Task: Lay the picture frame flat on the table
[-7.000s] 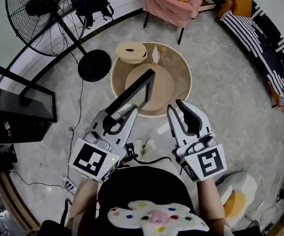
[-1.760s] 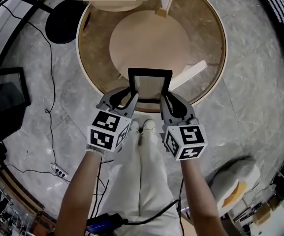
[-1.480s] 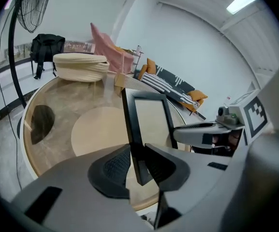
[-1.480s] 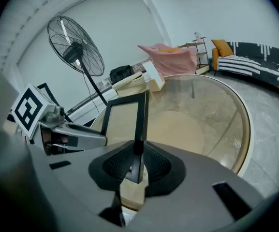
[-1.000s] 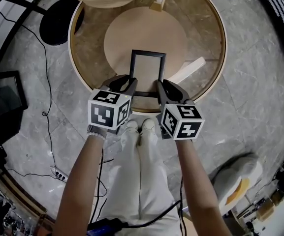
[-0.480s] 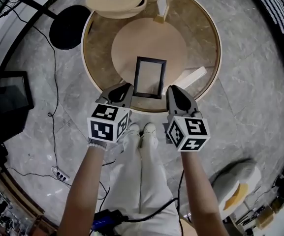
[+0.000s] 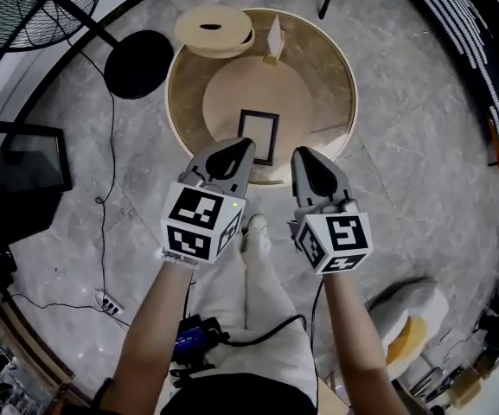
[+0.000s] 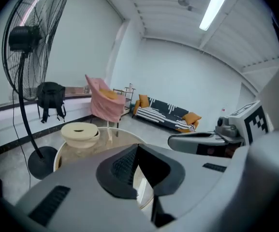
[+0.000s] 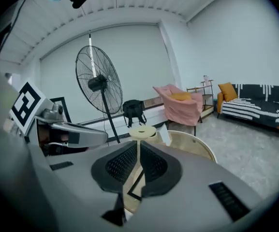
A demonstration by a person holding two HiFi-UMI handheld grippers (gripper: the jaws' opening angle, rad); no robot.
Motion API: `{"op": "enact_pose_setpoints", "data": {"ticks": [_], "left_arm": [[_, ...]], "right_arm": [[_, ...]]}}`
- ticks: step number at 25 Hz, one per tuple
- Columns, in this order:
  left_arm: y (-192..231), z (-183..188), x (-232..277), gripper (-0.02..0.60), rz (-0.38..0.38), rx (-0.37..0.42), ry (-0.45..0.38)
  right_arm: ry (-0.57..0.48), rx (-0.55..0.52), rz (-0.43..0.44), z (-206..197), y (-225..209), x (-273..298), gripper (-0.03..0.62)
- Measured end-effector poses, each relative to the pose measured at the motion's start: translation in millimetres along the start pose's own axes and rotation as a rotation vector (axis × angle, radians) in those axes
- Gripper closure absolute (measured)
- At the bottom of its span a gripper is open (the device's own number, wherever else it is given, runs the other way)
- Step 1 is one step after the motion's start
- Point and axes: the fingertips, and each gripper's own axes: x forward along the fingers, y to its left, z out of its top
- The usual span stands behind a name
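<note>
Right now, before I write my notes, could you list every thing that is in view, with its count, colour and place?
table: one, tan with a pale rim, centre
wooden disc: one, light tan, on the table
picture frame: one, black, flat on the disc
round block: one, cream, at the table's far-left edge
card: one, white, upright beside the block
fan: one, black, far left
chair: one, pink, beyond the table
sofa: one, black-and-white striped, far right
backpack: one, black, by the wall
left claw: grey, just closed, empty
right claw: grey, just been closing, nearly together, empty
</note>
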Motion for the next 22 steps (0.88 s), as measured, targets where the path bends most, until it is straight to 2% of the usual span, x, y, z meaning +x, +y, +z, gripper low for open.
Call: {"op": "enact_pose_setpoints", "data": {"ticks": [5,9,15,19,22], "left_arm": [[-25.5,54.2,-43.7,0.565,-0.019,0.077,-0.071],[-45.3,84.6,-79.9,0.565,-0.025,0.155,-0.109],[-71.8,125.5,-133.1,0.565,-0.034,0.219,-0.202],[-83.0,144.3,-165.6,0.565,-0.024,0.228,-0.272],[-91.6,153.3,-186.7,0.565,-0.02,0.208,-0.319]], "right_arm": [[-0.048,-0.037,-0.001,49.0,13.8,-40.5,0.549],[-0.085,-0.058,-0.016,80.8,24.2,-71.0,0.549],[-0.168,-0.086,-0.006,124.3,45.2,-112.6,0.549],[-0.217,-0.13,0.004,146.2,62.0,-136.9,0.549],[-0.21,-0.133,-0.001,152.5,72.8,-155.3,0.549]]}}
